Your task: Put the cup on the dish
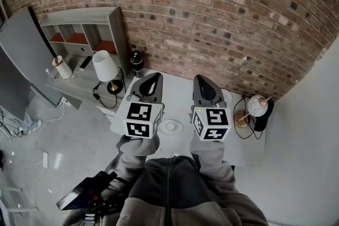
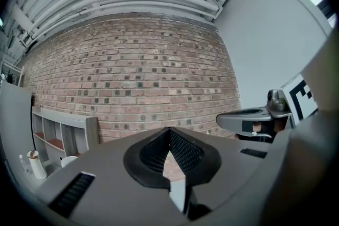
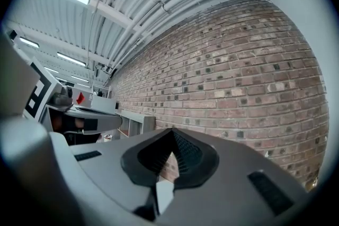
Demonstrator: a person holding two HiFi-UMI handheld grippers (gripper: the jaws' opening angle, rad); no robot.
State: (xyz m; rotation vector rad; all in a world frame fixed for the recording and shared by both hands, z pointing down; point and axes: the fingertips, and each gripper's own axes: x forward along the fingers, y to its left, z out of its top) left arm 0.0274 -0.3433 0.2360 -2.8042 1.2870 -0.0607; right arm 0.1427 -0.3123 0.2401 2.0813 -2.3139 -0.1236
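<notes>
2 sets of tongs up in mid-frame of the head view, left gripper (image 1: 153, 79) and right gripper (image 1: 202, 81), jaws of each pressed together on nothing. Aimed at the brick wall (image 2: 132, 61), not down at the table (image 1: 180, 95). Looks like the very start: nothing grasped, no reach under way. Small white round piece (image 1: 170, 126) on the table at lower centre, between the 2 marker cubes (image 1: 143, 120); cup or dish, cannot tell which. Pale curved rim (image 1: 228, 97) just right of the right gripper, mostly hidden. Next, by judgement: tip 1 gripper down, spread its jaws, find the cup, close on its wall, then carry it over the dish.
</notes>
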